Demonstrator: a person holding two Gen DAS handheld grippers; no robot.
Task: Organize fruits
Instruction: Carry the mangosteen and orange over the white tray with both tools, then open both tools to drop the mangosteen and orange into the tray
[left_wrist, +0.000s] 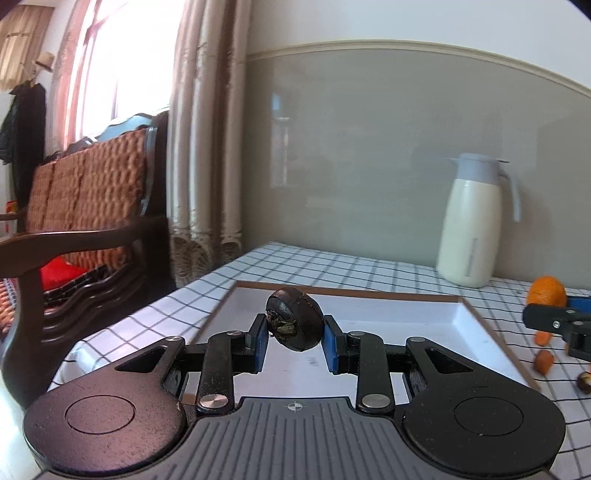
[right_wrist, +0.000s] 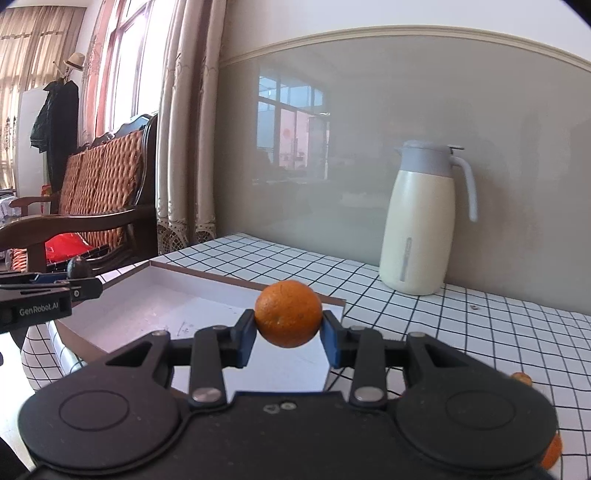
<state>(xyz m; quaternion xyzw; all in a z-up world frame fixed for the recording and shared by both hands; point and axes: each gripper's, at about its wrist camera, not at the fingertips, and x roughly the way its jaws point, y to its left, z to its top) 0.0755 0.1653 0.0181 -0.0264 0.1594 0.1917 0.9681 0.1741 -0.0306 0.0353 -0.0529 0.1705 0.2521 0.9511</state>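
Note:
My left gripper (left_wrist: 294, 334) is shut on a dark brown round fruit (left_wrist: 294, 319) and holds it above the white tray (left_wrist: 424, 317). My right gripper (right_wrist: 288, 332) is shut on an orange (right_wrist: 288, 313) and holds it above the tray's right part (right_wrist: 147, 306). The orange (left_wrist: 546, 291) and the right gripper (left_wrist: 554, 325) also show at the right edge of the left wrist view. The left gripper (right_wrist: 48, 291) with the dark fruit (right_wrist: 78, 267) shows at the left of the right wrist view.
A cream and grey thermos jug (left_wrist: 476, 221) stands at the back of the checked tablecloth (left_wrist: 332, 266) by the wall. Small orange and brown fruits (left_wrist: 545, 360) lie on the cloth right of the tray. A wooden sofa (left_wrist: 74, 221) stands left of the table.

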